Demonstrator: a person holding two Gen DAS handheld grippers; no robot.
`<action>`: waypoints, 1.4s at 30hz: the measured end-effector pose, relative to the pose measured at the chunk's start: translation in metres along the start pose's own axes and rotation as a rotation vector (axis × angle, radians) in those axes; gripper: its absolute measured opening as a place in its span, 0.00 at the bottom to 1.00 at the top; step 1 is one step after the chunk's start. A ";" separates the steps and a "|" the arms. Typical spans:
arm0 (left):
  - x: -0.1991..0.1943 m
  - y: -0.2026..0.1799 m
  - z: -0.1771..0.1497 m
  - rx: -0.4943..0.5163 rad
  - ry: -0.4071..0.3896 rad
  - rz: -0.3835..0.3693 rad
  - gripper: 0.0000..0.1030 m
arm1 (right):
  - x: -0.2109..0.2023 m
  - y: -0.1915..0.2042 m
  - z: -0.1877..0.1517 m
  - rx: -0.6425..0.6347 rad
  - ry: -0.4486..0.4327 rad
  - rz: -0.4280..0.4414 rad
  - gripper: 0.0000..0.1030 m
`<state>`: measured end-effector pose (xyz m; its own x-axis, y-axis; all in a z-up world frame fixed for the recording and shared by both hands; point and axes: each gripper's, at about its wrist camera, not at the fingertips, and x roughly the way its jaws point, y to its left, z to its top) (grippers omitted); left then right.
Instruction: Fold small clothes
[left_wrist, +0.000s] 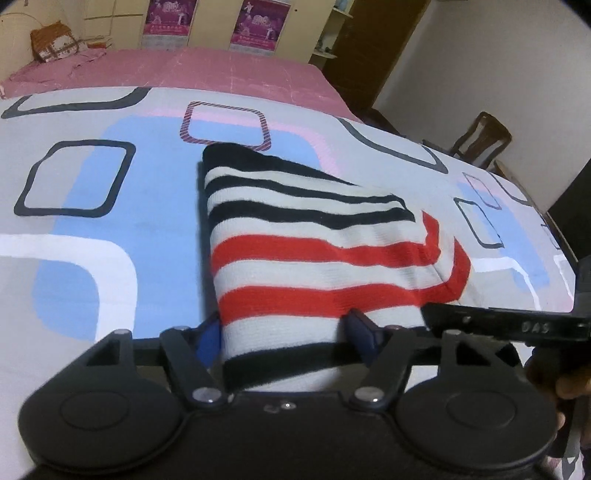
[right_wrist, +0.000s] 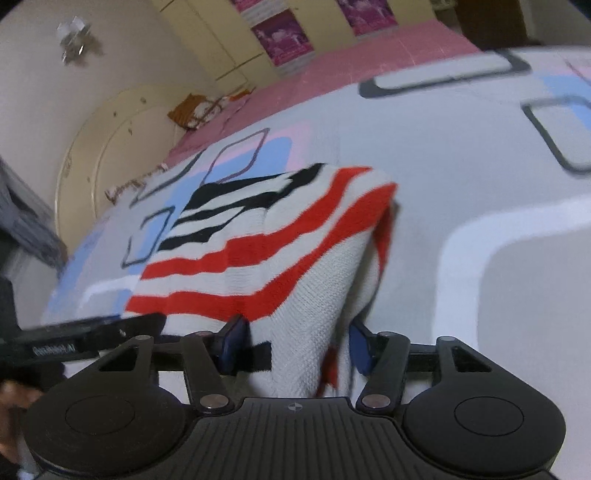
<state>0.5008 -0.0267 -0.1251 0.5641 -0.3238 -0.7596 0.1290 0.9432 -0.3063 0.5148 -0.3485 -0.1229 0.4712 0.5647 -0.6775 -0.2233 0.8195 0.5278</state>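
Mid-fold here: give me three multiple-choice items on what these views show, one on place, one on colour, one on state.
1. Where does the striped garment lie?
A. on the patterned bedspread
B. on the wooden chair
C. on the floor

2. Which stripe colours does it carry on white?
A. green and yellow
B. black and red
C. blue only

3. What is between the left tongs?
A. nothing
B. a pillow
C. the garment's near edge

Answers:
1 A, the bedspread's blue and grey shapes surround it.
2 B, black bands run at the far end, red nearer.
3 C, the black hem passes between both blue pads.
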 end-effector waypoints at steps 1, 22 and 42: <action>0.000 -0.003 0.000 0.021 -0.003 0.002 0.58 | 0.000 0.003 0.000 -0.009 -0.004 0.002 0.40; -0.088 -0.016 -0.002 0.293 -0.102 0.075 0.32 | -0.015 0.165 -0.021 -0.188 -0.148 -0.129 0.32; -0.069 0.062 -0.032 0.146 -0.058 0.061 0.49 | 0.107 0.215 -0.050 -0.053 0.029 -0.099 0.38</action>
<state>0.4434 0.0518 -0.1099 0.6201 -0.2648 -0.7385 0.2082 0.9631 -0.1706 0.4747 -0.1070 -0.1073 0.4681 0.4831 -0.7400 -0.2219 0.8748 0.4307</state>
